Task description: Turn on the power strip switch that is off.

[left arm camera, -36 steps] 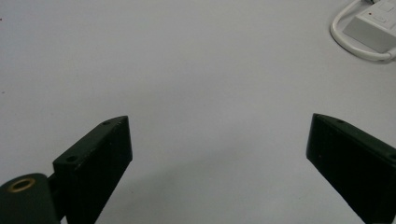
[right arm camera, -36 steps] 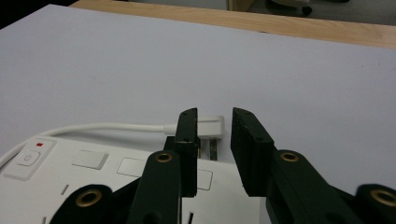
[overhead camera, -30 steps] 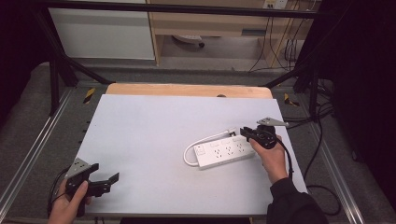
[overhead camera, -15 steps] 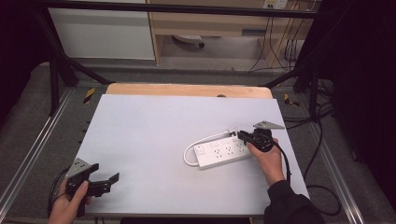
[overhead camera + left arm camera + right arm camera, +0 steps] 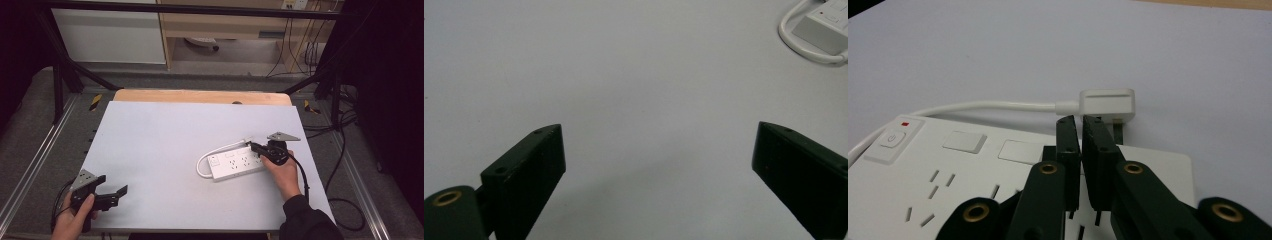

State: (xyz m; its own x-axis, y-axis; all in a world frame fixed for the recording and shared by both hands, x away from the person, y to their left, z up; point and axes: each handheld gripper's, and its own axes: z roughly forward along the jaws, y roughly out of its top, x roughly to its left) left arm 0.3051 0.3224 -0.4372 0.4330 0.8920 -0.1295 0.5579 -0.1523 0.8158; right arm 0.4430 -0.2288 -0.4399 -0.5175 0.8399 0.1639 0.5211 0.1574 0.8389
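Nearest, at the front left corner of the pale grey tabletop (image 5: 165, 130), the left gripper (image 5: 107, 196) rests with jaws spread wide. Farther right lies the white plastic power strip (image 5: 235, 164); over its far end the right gripper (image 5: 257, 148), jaws just closing, is pressed nearly together, with the white plug (image 5: 1108, 104) just beyond.

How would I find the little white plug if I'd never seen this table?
Start at the big pale table top and go to its right side, where a white power strip lies flat. Follow the strip's white cord as it loops round behind the strip to its end. There sits the plug, a small white block with metal prongs, just beyond the tips of the shut right gripper.
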